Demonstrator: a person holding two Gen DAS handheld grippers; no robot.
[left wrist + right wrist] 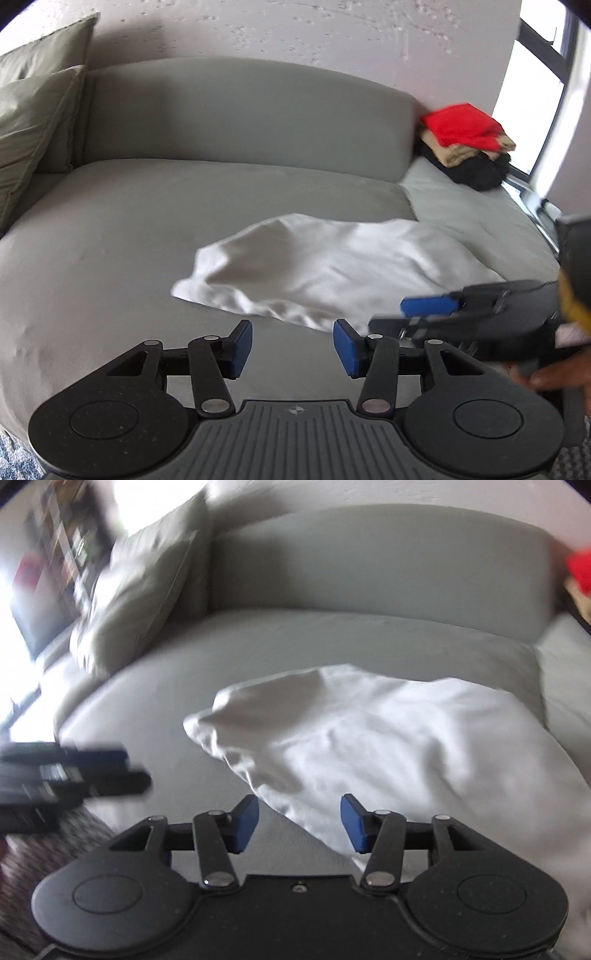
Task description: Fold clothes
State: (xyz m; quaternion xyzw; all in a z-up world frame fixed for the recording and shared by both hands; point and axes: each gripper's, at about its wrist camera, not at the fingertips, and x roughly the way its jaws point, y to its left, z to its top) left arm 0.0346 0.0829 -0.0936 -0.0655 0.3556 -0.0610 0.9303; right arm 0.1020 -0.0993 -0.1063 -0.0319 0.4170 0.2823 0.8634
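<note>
Sofa, grey, fills both views; used as ref for everything below. White garment lies crumpled on sofa seat, roughly mid-seat toward front edge, partly bunched w/ folds, not flat. In right wrist view same garment sits just ahead and to the right of the fingers, its near edge reaching close to sofa front edge.

Left gripper hovers over sofa front edge, jaws wide apart, nothing between blue pads, not touching garment; garment edge just beyond the tips. Right gripper also over sofa front edge, jaws wide apart, empty; garment's near fold lies just beyond and btw the tips, contact can't be confirmed.

In left wrist view right gripper comes in from the side, turned sideways, blue pad over garment's near corner; a hand holds its grip. In right wrist view left gripper seen blurred at sofa front edge, away from garment.

Stack of clothes on sofa's far end by backrest: red on top, tan under, black at bottom. Two olive cushions lean at sofa's opposite end. Window behind the stack end. Patterned rug below sofa front, blurred.
</note>
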